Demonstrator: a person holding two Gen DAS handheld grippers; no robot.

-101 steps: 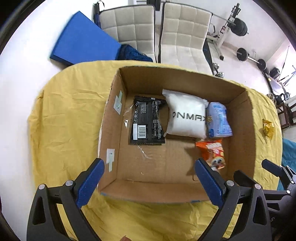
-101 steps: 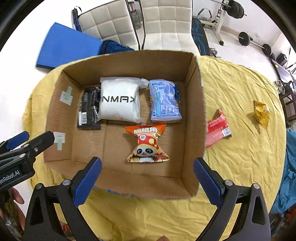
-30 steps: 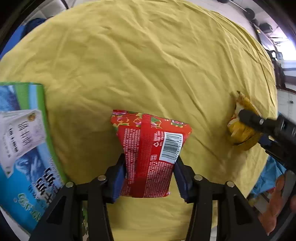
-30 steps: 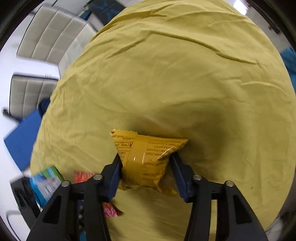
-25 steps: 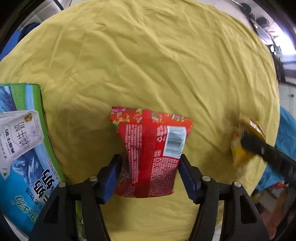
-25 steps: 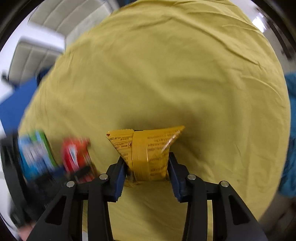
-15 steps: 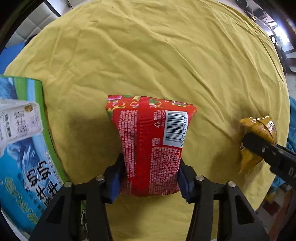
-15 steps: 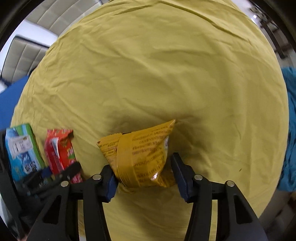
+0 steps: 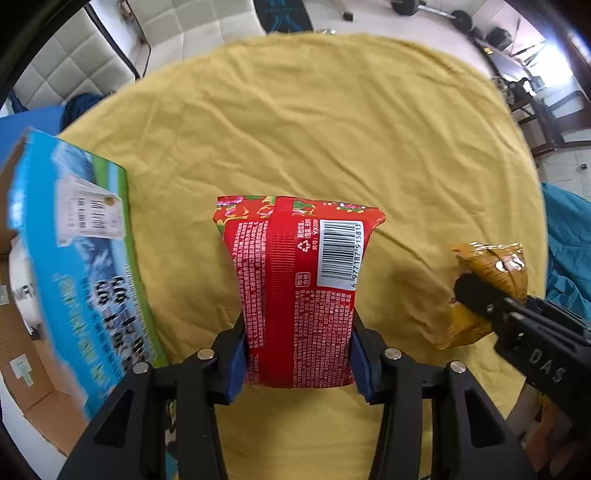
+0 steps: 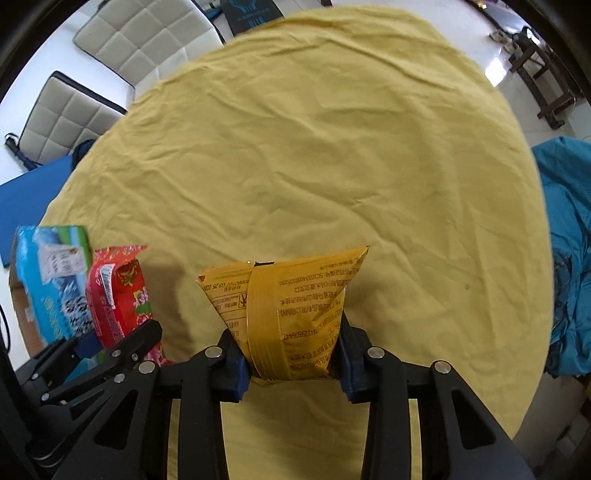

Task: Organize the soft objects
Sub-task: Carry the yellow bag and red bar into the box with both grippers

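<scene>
My left gripper (image 9: 297, 363) is shut on a red snack packet (image 9: 297, 288) with a barcode and holds it above the yellow cloth (image 9: 332, 129). My right gripper (image 10: 291, 363) is shut on a yellow snack packet (image 10: 288, 314) and holds it above the cloth too. In the left wrist view the yellow packet (image 9: 491, 273) shows at right in the right gripper's fingers (image 9: 480, 295). In the right wrist view the red packet (image 10: 120, 295) shows at left. The cardboard box (image 9: 22, 369) with a blue printed outer wall (image 9: 85, 266) stands at left, beside the red packet.
The yellow cloth (image 10: 314, 147) covers a round table. White padded chairs (image 10: 122, 40) and a blue mat (image 10: 26, 199) lie beyond the far edge. A teal fabric (image 10: 569, 258) lies to the right of the table. Gym weights (image 9: 424, 7) sit on the floor far back.
Both grippers have risen with their packets and swung left toward the box. The box's blue wall has come further into view. Both have stayed shut on their packets.
</scene>
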